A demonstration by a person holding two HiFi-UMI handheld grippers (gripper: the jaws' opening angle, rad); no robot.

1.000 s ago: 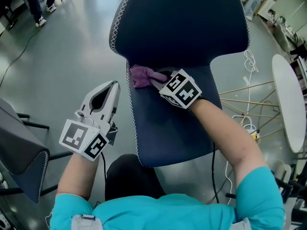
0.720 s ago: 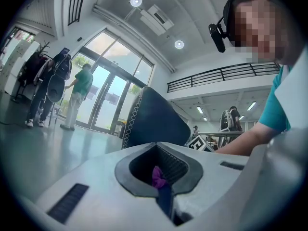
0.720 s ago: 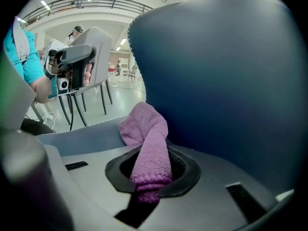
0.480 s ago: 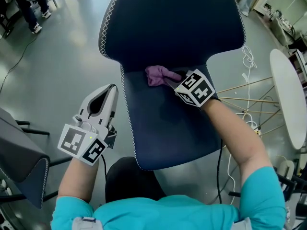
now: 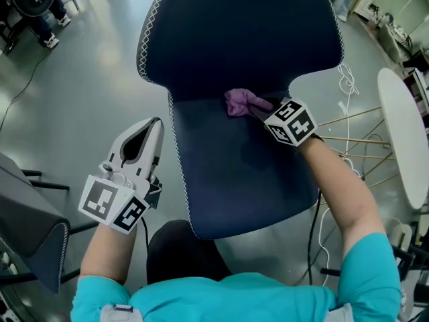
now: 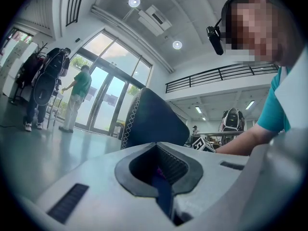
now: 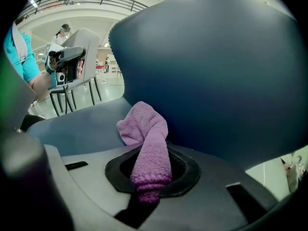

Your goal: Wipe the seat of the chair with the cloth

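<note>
1. The left gripper (image 5: pixel 155 123) hangs over the glossy grey floor (image 5: pixel 80 99), just off the seat's left edge. Its jaws are together and hold nothing.
2. The chair seat (image 5: pixel 228 180) is dark blue fabric with a rounded front and white zigzag stitching (image 5: pixel 179 159) down its left edge. Its front and middle are open.
3. The right gripper (image 5: pixel 260 107) has its jaws clamped on the cloth (image 5: pixel 240 102) — purple, nubbly, bunched. The cloth rests at the seat's rear, against the foot of the broad backrest (image 5: pixel 241 32).
4. A white rounded worktop (image 5: pixel 402 133) stands to the right, apart from the chair.
</note>
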